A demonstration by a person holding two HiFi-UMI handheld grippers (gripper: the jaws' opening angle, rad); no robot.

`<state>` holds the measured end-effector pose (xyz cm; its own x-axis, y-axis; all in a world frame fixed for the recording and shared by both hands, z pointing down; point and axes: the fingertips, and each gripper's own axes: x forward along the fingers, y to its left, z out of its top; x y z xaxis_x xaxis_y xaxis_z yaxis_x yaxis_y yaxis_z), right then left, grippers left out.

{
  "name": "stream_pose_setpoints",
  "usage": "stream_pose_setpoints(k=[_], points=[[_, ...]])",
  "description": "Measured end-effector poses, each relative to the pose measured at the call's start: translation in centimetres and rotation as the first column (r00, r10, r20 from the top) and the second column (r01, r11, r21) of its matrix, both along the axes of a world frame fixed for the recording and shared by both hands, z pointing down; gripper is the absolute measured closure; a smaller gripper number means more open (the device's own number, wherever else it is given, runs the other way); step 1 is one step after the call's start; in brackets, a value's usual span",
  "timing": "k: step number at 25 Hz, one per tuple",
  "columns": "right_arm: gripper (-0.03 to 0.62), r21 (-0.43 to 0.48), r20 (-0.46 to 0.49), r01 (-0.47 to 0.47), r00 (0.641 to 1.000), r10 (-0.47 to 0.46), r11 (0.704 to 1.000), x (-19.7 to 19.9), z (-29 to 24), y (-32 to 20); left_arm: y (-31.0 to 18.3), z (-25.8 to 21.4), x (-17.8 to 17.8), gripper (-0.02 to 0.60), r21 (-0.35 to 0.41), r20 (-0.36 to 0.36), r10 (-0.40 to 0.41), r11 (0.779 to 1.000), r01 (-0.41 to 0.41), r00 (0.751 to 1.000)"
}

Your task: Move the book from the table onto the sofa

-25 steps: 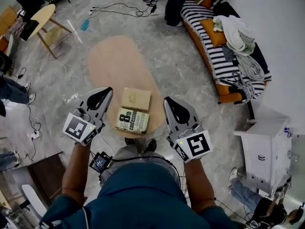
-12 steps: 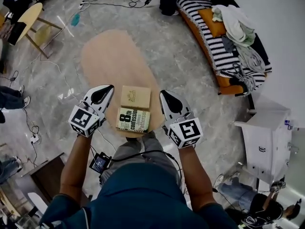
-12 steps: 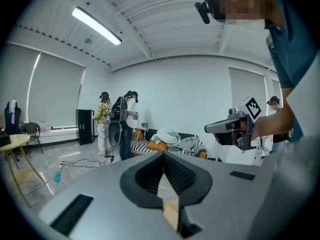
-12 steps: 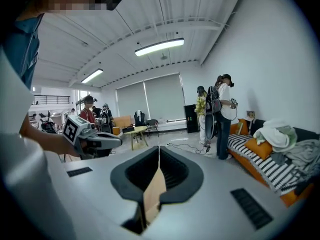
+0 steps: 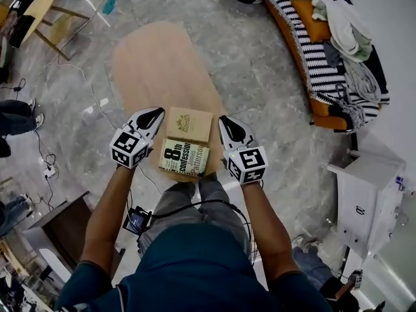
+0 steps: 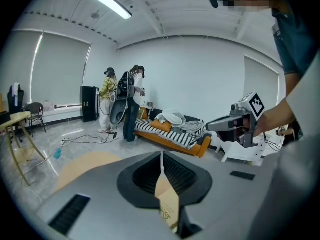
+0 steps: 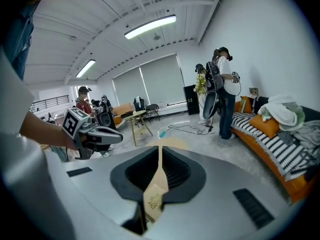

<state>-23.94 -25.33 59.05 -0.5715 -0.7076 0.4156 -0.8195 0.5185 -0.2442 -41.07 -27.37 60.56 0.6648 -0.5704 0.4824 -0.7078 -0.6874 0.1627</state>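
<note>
The left gripper [image 6: 161,158] has its jaws pressed together with nothing between them, and the right gripper [image 7: 160,153] has its jaws closed on nothing too. Through the thin seam of each pair a strip of a tan book [image 5: 189,123] shows beyond the tips. In the head view both grippers sit at the centre of the frame. The left is just beside the books' left edge and the right just beside their right edge; whether either touches a cover cannot be told. The tan book lies flat on the near end of an oval wooden table [image 5: 156,57]. A second book [image 5: 184,159], with large black lettering on its cover, lies just below it in the frame at the table's edge, the two books edge to edge. The sofa [image 5: 305,51], orange with a striped cover, curves along the upper right, well apart from the table, with a heap of clothes [image 5: 348,38] on it. A white cabinet [image 5: 367,194] stands at the right edge.
</note>
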Motion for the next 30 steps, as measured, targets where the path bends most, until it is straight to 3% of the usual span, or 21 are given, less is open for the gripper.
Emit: stream_pose_setpoints(k=[7,10,15,20,30], points=[[0.566,-0.156,-0.021,0.008,1.000,-0.012,0.988,-0.1,10.0,-2.2,-1.4,9.5,0.1,0.575,-0.151,0.037,-0.024,0.988,0.029,0.999],[0.522,-0.253,-0.029,0.003,1.000,-0.011,0.967,-0.2,14.5,-2.0,-1.3,13.5,0.0,0.572,-0.227,0.047,-0.043,0.972,0.053,0.998],[0.507,-0.366,-0.047,-0.011,0.999,-0.007,0.931,-0.3,21.1,-1.7,-1.3,20.5,-1.0,0.526,-0.344,0.084,-0.072,0.934,0.096,0.994],[0.494,-0.467,-0.066,-0.015,0.998,-0.018,0.884,-0.5,27.0,-0.8,-0.4,26.6,-2.2,0.469,-0.448,0.128,-0.100,0.882,0.147,0.987],[0.454,-0.644,-0.070,-0.025,0.997,-0.026,0.765,-0.9,36.2,1.5,1.0,34.6,-3.2,0.379,-0.557,0.173,-0.095,0.812,0.177,0.980]])
